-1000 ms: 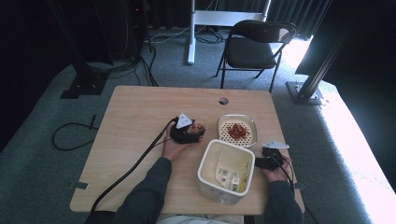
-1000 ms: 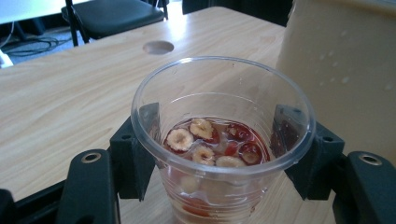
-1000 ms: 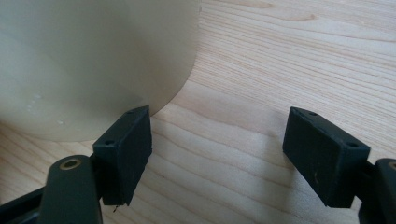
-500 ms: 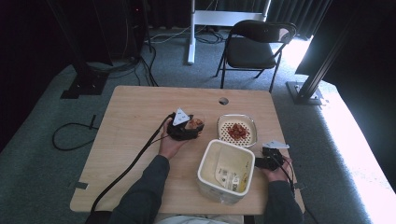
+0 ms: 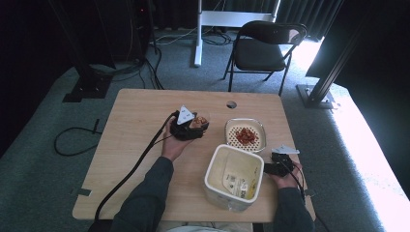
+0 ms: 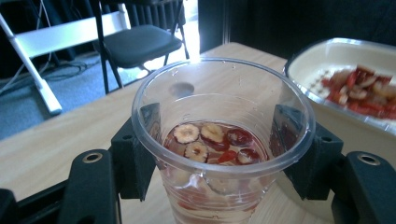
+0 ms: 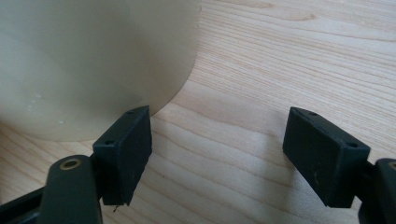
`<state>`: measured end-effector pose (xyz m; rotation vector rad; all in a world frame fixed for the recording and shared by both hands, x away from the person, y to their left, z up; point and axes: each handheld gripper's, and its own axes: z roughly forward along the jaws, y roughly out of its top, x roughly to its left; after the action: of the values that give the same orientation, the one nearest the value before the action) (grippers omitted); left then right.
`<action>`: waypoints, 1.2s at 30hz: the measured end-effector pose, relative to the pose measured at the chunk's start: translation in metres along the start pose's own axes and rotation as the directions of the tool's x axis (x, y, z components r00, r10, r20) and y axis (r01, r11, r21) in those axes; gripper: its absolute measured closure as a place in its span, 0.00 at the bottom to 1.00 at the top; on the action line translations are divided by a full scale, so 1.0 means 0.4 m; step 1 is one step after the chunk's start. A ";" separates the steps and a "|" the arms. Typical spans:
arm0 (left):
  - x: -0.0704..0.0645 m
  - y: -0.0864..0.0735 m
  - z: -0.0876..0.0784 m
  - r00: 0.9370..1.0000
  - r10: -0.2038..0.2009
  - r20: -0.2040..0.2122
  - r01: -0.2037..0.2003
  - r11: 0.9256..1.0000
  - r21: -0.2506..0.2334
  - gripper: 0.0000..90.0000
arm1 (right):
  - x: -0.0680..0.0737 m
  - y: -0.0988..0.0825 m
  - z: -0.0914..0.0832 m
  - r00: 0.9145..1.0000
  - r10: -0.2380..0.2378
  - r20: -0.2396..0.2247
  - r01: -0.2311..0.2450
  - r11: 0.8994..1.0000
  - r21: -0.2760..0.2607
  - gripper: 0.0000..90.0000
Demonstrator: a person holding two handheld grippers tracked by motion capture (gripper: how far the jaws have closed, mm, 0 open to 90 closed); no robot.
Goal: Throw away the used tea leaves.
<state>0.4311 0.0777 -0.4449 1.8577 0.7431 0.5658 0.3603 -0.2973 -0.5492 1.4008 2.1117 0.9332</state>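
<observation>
A clear plastic cup [image 6: 219,140] holding liquid and sliced red dates sits between the jaws of my left gripper [image 6: 219,154], whose pads press its sides. In the high view this left gripper [image 5: 193,126] is held above the middle of the wooden table [image 5: 135,116] with the cup [image 5: 198,122] in it. A shallow dish [image 5: 245,135] with red date pieces lies just to its right. My right gripper [image 7: 219,154] stands open on the table beside a cream bin [image 7: 93,60], nothing between its pads. In the high view the right gripper [image 5: 275,166] rests at the bin's [image 5: 233,176] right side.
A round cable hole [image 5: 231,104] is in the table near its far edge. A black folding chair [image 5: 266,46] and a white desk frame [image 5: 212,19] stand beyond the table. A black cable [image 5: 130,169] trails from the left gripper toward the near edge.
My left gripper has risen with the cup held in it and shifted slightly away from the person. The right gripper has stayed in place beside the bin.
</observation>
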 end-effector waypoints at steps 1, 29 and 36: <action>0.000 0.007 -0.001 1.000 -0.006 0.003 0.006 1.000 0.001 0.39 | 0.000 0.000 0.000 1.000 0.000 0.000 0.000 1.000 0.000 0.26; -0.102 0.217 0.091 0.994 0.107 0.026 -0.107 0.994 -0.006 0.39 | 0.011 -0.024 -0.025 1.000 -0.001 0.000 0.001 1.000 0.000 0.26; -0.121 0.237 0.106 0.992 0.118 0.044 -0.117 0.993 -0.017 0.39 | 0.011 -0.026 -0.027 1.000 0.001 0.000 -0.001 1.000 -0.001 0.26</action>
<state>0.4483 -0.0119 -0.3754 1.9035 0.6012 0.6009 0.3449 -0.2990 -0.5495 1.4013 2.1107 0.9338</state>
